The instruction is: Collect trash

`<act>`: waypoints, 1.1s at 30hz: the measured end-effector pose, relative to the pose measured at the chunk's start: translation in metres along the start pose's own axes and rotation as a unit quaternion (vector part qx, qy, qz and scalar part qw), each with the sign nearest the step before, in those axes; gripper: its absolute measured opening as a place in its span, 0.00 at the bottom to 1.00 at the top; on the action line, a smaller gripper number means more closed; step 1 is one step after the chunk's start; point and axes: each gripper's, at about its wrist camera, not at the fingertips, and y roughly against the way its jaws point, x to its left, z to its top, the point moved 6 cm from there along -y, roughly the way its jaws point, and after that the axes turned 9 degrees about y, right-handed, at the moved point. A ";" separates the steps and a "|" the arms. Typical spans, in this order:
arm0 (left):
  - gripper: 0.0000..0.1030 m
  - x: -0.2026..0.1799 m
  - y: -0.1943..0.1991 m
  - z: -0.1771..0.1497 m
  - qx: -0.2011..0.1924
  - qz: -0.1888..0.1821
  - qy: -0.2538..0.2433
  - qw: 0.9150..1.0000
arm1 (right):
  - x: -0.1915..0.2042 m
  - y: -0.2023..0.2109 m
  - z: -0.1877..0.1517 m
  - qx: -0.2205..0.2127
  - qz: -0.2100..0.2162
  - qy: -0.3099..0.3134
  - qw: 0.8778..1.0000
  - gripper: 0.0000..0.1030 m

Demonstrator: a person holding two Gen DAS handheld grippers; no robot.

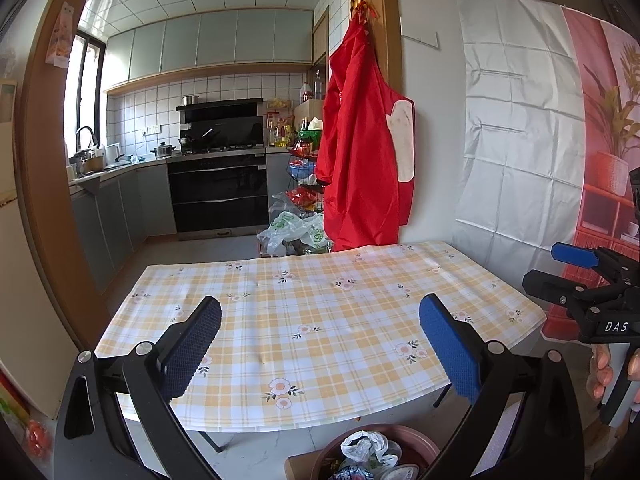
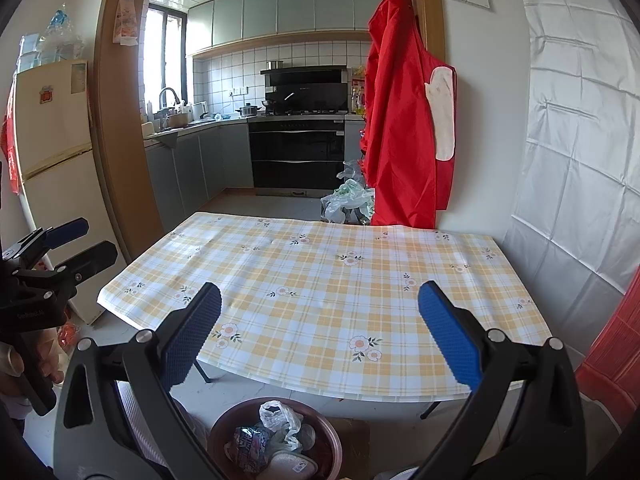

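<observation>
I hold both the left tongs [image 1: 320,344] and right tongs [image 2: 320,334] spread and empty above the yellow-checked floral surface [image 2: 320,280], its trash apparently gathered into the round brown plastic bin [image 2: 218,432] on the floor just below its near edge, so I judge collecting finished.

My left gripper [image 1: 320,344] and right gripper [image 2: 320,340] are showing black arms, silver screws, textured blue pads [image 1: 450,348]; white "DAS" lettering marks one.
</observation>
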 end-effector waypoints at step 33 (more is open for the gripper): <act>0.94 0.009 -0.008 -0.008 0.015 0.024 0.012 1.000 | 0.002 -0.008 -0.010 0.017 0.003 -0.007 1.000 0.94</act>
